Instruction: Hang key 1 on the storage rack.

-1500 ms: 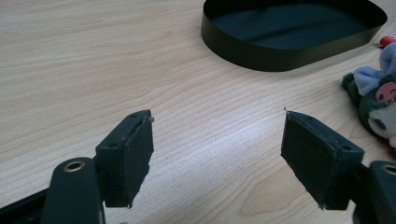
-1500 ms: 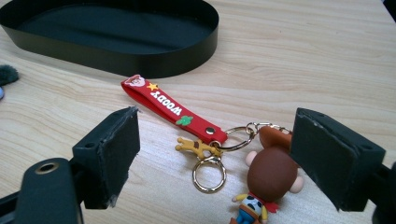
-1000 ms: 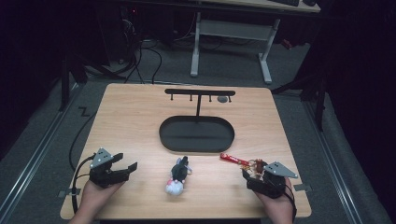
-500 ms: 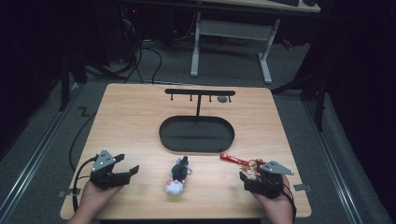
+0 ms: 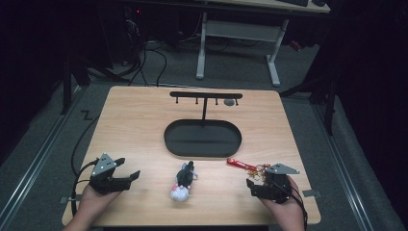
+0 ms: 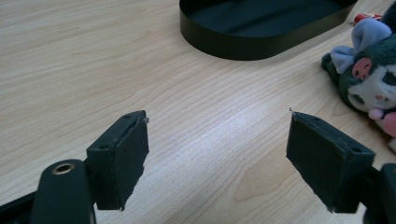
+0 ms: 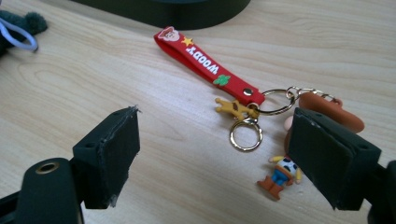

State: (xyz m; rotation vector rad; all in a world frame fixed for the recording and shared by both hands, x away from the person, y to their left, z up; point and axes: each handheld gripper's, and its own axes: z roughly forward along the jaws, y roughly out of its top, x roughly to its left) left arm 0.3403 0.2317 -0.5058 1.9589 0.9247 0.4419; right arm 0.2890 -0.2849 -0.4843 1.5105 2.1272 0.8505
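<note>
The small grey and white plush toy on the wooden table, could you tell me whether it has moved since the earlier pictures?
No. The small grey and white plush toy lies at the same spot just below the black oval tray, between the two grippers.

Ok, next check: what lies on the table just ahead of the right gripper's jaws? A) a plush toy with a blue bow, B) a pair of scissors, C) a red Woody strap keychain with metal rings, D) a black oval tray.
C: in the right gripper view the red strap keychain with its rings lies on the table just beyond the open right gripper.
</note>
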